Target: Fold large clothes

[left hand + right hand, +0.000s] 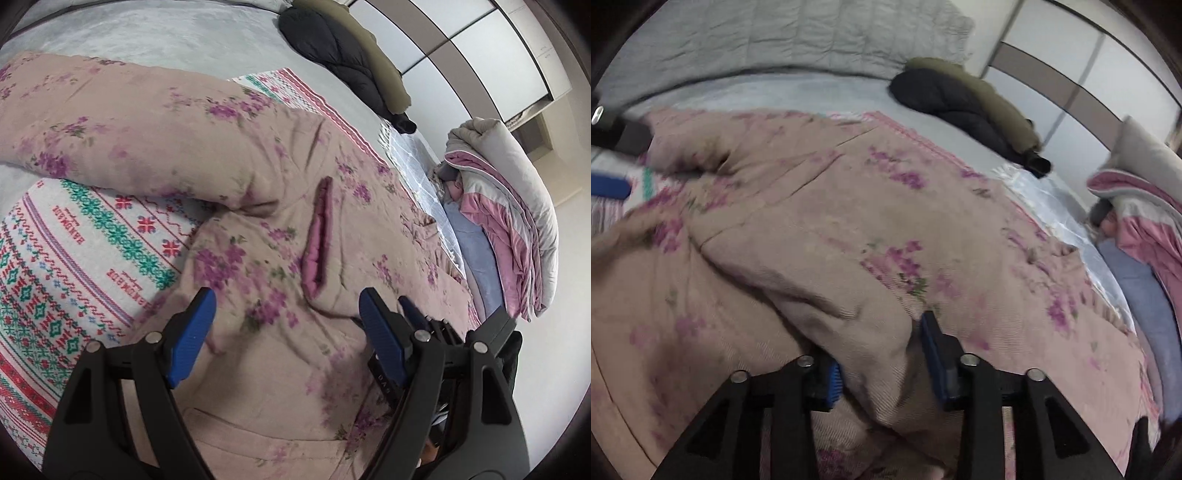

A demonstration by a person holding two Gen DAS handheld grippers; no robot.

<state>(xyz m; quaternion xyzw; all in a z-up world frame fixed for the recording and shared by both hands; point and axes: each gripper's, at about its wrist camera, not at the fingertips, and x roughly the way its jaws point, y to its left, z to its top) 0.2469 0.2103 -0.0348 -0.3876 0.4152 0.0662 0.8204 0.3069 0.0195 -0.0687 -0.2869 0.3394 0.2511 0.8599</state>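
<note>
A large padded beige garment with purple flowers [236, 206] lies spread on the bed, with a pink-lined pocket slit [317, 240] and a sleeve [110, 122] stretched to the far left. My left gripper [284, 310] is open just above the garment, nothing between its blue pads. In the right wrist view the same garment [849, 206] fills the frame. My right gripper [882, 354] is shut on a thick fold of it [871, 332], which bulges between the blue pads. The left gripper's blue finger [609, 186] shows at the far left.
A patterned white, red and green blanket [74, 258] lies under the garment on the grey bed sheet [166, 33]. A black and olive jacket [354, 62] lies at the far side. Folded pink and grey bedding [509, 206] is piled at the right, by white wardrobe doors [480, 48].
</note>
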